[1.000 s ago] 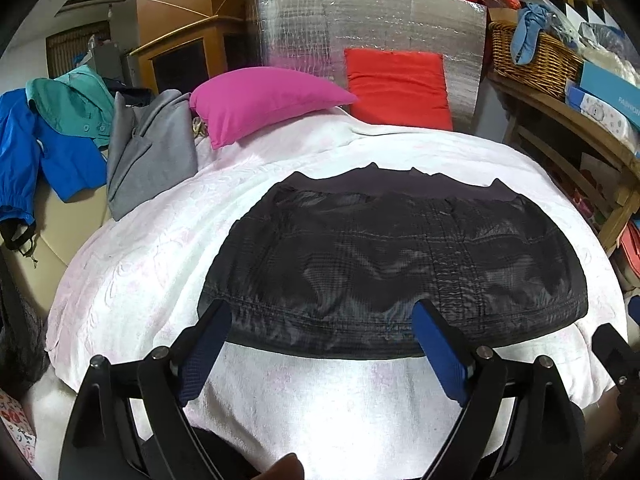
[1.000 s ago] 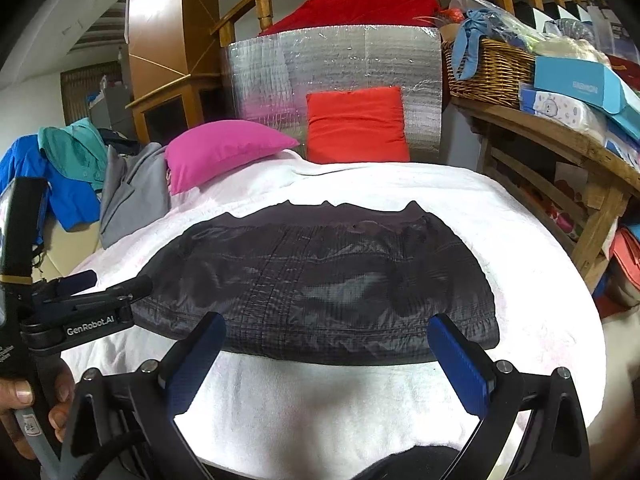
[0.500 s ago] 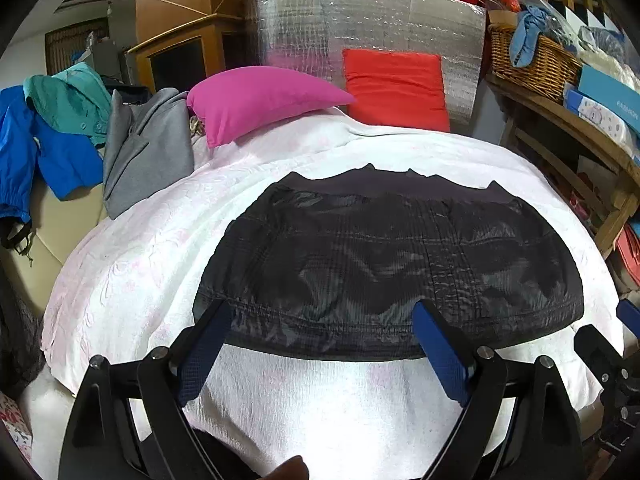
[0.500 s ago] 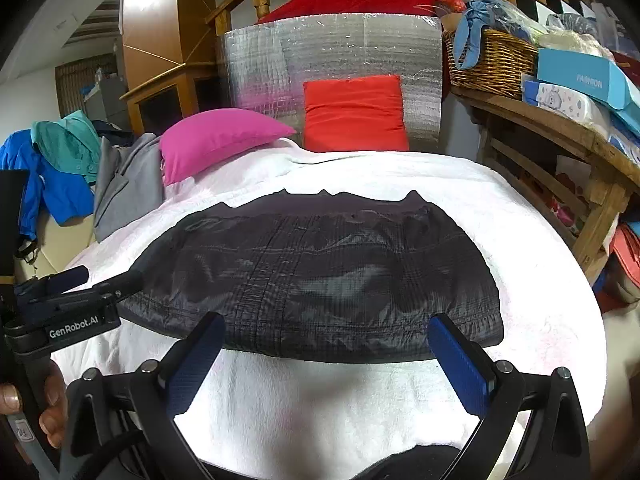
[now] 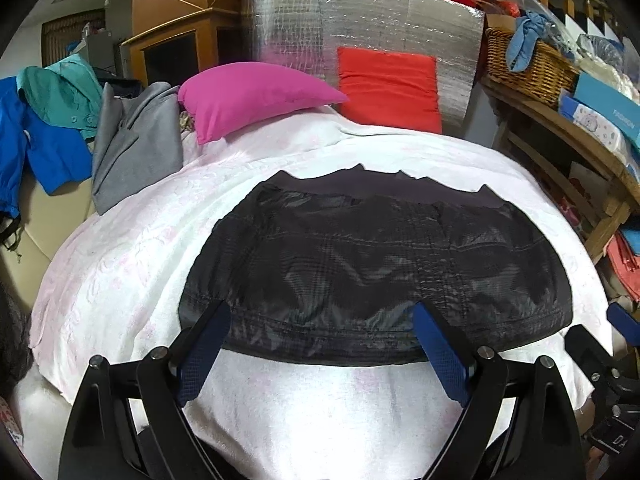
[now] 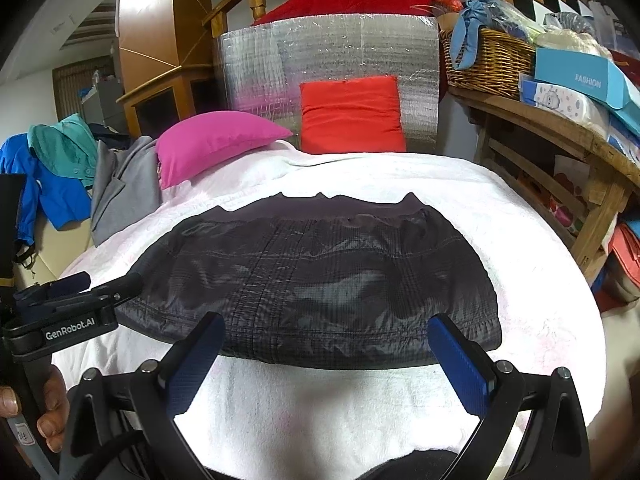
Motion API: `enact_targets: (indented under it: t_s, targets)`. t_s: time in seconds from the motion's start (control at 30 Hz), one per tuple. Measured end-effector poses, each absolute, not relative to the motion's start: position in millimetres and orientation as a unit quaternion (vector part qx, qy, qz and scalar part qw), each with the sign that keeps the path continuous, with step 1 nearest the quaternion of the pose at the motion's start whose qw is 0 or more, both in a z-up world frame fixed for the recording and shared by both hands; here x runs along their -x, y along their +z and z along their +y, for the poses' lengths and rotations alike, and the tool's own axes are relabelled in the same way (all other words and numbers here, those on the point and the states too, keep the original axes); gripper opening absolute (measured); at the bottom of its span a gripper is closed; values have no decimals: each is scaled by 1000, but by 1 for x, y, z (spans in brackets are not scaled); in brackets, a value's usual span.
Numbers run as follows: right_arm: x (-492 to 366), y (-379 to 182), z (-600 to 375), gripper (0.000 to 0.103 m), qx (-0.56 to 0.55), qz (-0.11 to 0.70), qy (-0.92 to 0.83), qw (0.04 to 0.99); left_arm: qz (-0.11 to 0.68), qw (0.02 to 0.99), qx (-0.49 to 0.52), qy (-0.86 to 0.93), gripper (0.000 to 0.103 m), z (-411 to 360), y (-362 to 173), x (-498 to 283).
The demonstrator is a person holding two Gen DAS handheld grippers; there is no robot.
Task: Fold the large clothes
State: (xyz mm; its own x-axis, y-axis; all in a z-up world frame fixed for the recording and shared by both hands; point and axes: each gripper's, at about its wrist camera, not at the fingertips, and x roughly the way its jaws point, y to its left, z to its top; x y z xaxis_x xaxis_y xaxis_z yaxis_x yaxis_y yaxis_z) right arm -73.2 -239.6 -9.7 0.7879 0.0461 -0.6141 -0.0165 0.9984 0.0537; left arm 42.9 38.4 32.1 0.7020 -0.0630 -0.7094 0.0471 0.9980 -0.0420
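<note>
Black garment [image 5: 372,272] flat on white bed cover [image 5: 120,272]. Left gripper [image 5: 324,344] and right gripper [image 6: 328,348] spread wide, empty, fingers [image 6: 460,360] over near hem.

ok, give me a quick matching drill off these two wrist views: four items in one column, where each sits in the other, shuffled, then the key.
Items
1. black quilted nylon garment
2. magenta fabric pillow
3. red square cushion
4. woven wicker basket

Places
A. upright against the silver foil panel
B. on the wooden shelf at right
C. spread flat in the middle of the white blanket
D. at the blanket's far left end, beside the grey coat

Pairs: 1-C, 2-D, 3-A, 4-B
</note>
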Motion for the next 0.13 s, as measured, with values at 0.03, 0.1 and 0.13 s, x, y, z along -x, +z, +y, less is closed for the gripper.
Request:
enact_targets:
  t_s: [0.03,0.1,0.13]
  targets:
    - [73,-9,-239,102,-23,325,16,945,381,924,13,-35,93,39,33,-43]
    - [72,-10,-240,102,-23,326,16,945,373,927,17,-38,93,39,35,-43]
    - [71,-10,-240,102,-24,327,15,944,375,926,16,-38,93,38,35,-45]
